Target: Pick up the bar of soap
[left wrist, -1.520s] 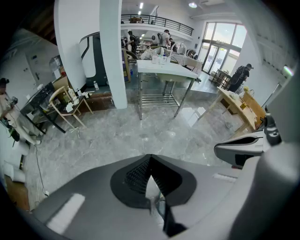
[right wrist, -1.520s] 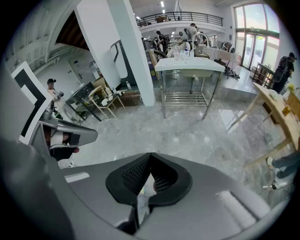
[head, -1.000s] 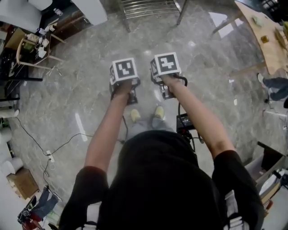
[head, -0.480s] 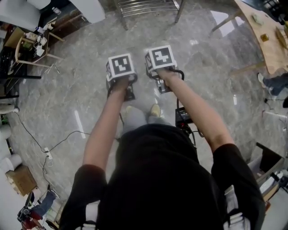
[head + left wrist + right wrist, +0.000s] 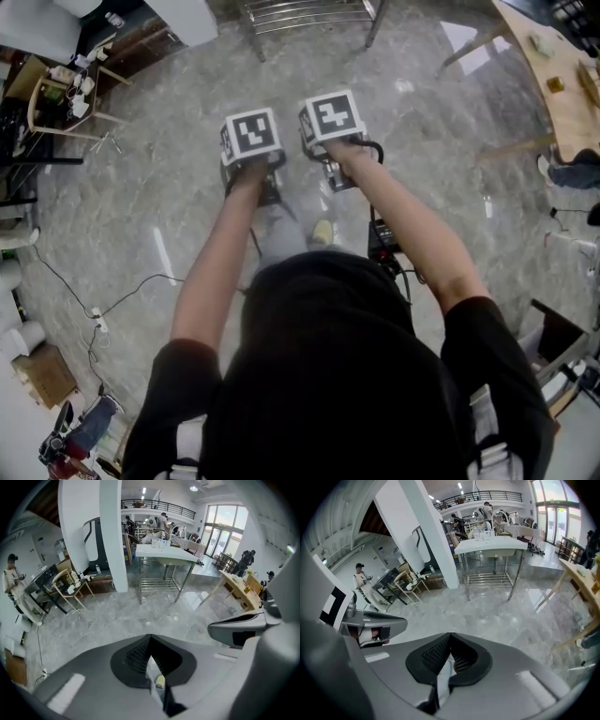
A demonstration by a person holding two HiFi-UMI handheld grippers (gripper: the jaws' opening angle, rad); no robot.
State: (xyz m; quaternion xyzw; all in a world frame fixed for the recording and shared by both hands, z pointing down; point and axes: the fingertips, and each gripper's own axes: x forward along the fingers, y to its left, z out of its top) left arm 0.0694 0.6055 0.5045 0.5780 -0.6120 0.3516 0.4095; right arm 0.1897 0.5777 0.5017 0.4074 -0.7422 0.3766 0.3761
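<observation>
No soap shows in any view, so its look and long axis cannot be told. It likely lies on the steel tabletop (image 5: pixel 487 545) at upper centre of both gripper views, well apart across the floor (image 5: pixel 497 616). The left hand-held gripper (image 5: pixel 149 643) and right hand-held gripper (image 5: pixel 450 638) are pressed together and empty. They sit side by side, neither nearer.

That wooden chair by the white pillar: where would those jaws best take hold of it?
On the chair, probably the curved top rail, coming down from above. It looks thin and bare, so jaws could close across it, while the seat holds small white things.
</observation>
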